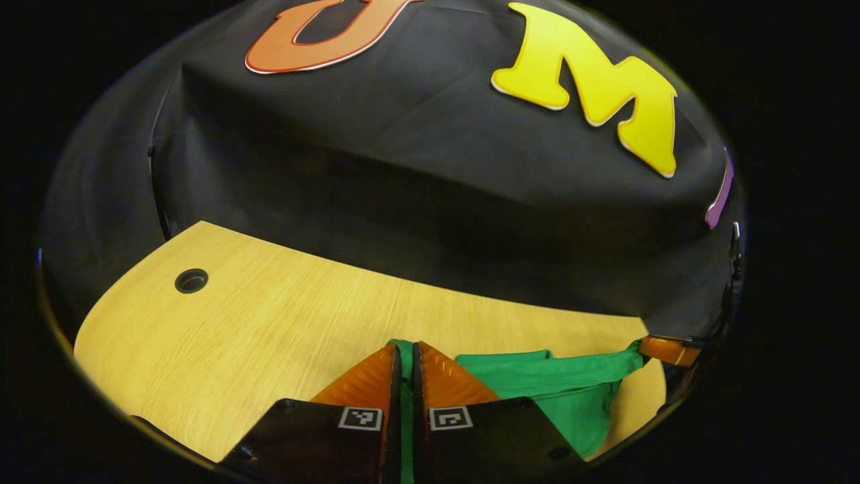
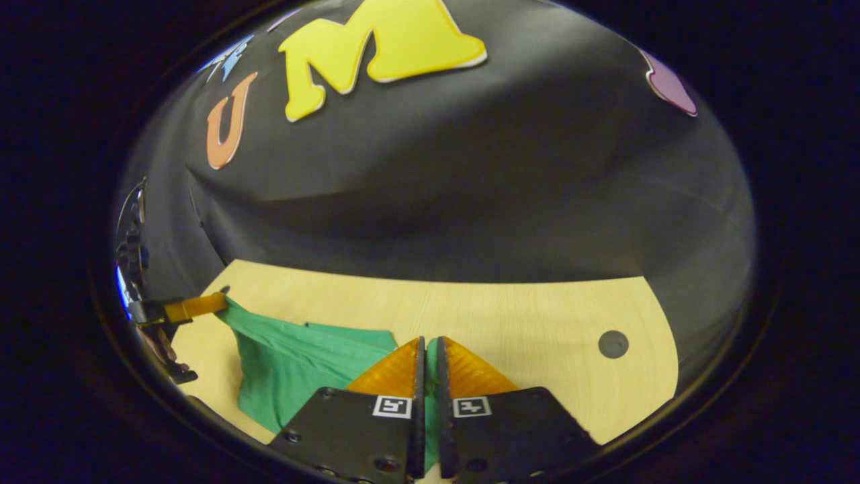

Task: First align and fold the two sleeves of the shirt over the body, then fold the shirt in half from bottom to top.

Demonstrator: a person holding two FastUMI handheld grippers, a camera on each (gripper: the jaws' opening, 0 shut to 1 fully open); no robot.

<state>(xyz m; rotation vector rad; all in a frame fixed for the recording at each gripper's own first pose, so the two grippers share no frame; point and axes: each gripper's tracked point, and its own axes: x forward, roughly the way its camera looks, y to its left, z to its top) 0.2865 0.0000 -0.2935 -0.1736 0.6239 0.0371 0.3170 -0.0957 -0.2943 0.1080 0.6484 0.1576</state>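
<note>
Both of my claws are pinched tight on the green shirt point(image 1: 557, 390): my left claw point(image 1: 403, 366) has its two fingers pressed together with a strip of cloth squeezed in the narrow slot between them, and my right claw point(image 2: 426, 359) clamps a fold of the same cloth the same way. I hold it at two points so the edge between them stays taut and level, which I judge is what keeps a fold line straight. From the left gripper view the cloth runs away to my right, stretched in a band toward the other claw at the rim, and the rest sags down onto the wooden table point(image 1: 269, 323). From the right gripper view the shirt point(image 2: 289, 363) spreads leftward, its far corner pulled up off the table point(image 2: 524, 316). I cannot tell whether I hold a sleeve or the hem. Farther off, a round cable hole point(image 1: 191, 280) sits in the tabletop, well apart from the cloth, and the black cloth wall point(image 1: 416, 175) closes the back.
</note>
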